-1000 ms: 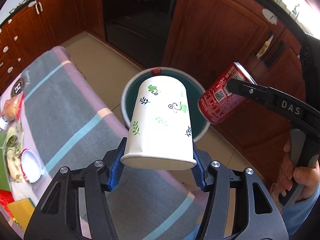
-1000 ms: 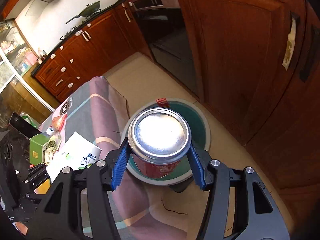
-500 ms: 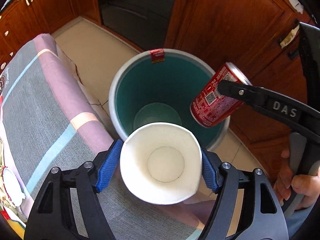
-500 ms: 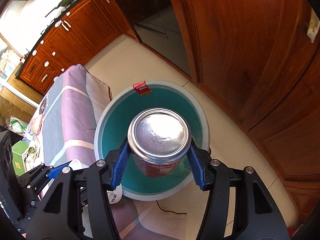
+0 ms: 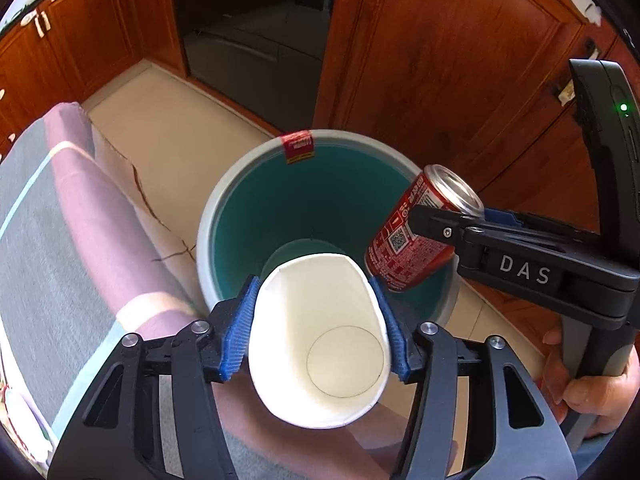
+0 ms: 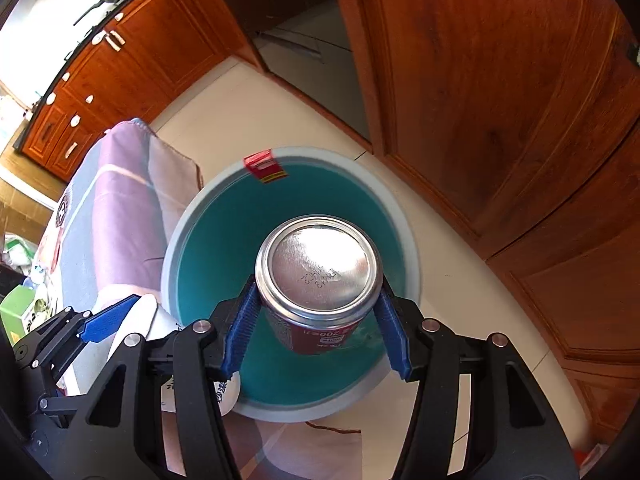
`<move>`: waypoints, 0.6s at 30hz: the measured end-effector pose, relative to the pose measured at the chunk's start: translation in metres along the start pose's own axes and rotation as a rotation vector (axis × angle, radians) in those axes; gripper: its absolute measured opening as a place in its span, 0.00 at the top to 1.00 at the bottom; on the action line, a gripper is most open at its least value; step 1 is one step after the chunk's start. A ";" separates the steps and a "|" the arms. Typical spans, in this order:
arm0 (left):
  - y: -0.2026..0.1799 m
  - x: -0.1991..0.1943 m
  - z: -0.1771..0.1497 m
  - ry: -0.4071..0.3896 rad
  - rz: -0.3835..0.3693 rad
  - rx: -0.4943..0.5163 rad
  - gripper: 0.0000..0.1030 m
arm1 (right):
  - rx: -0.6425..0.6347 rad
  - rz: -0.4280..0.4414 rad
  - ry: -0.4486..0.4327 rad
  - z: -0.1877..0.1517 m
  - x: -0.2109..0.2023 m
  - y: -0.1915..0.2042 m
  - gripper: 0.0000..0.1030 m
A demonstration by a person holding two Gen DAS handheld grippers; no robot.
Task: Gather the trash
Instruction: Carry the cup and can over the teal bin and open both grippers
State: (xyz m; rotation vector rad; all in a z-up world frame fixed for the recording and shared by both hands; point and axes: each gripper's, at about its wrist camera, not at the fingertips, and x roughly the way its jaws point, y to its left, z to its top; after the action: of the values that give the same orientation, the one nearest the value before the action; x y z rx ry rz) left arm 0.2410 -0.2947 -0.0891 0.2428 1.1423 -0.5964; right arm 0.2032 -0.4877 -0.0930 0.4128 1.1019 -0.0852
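Left gripper (image 5: 318, 326) has the paper cup (image 5: 320, 344) between its blue pads, jaws closing and squeezing it oval, seemingly right over the near rim of the teal bin (image 5: 276, 216); right gripper (image 6: 316, 326) pinches the red can (image 6: 318, 280) firmly, hanging above the bin's mouth beside the striped tablecloth (image 5: 60, 264)

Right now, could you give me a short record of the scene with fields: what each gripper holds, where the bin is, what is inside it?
left gripper: jaws closing on a white paper cup, squeezed oval
right gripper: shut on a red soda can
bin: teal inside, pale rim, on the floor beside the cloth-covered table
bin contents: nothing visible
cup and can: over the bin's opening
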 end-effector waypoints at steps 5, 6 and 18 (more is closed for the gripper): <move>0.007 -0.012 0.016 -0.047 -0.021 -0.033 0.37 | 0.016 0.006 -0.013 0.012 -0.003 -0.004 0.48; 0.007 -0.016 0.018 -0.062 -0.011 -0.031 0.34 | 0.013 0.007 -0.012 0.013 -0.003 -0.003 0.48; 0.011 -0.025 0.012 -0.040 0.044 -0.057 0.06 | -0.020 0.025 0.051 0.004 0.004 0.004 0.48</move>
State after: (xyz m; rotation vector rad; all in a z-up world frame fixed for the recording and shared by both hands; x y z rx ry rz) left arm 0.2493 -0.2827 -0.0629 0.2056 1.1113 -0.5271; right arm 0.2100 -0.4849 -0.0941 0.4124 1.1468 -0.0413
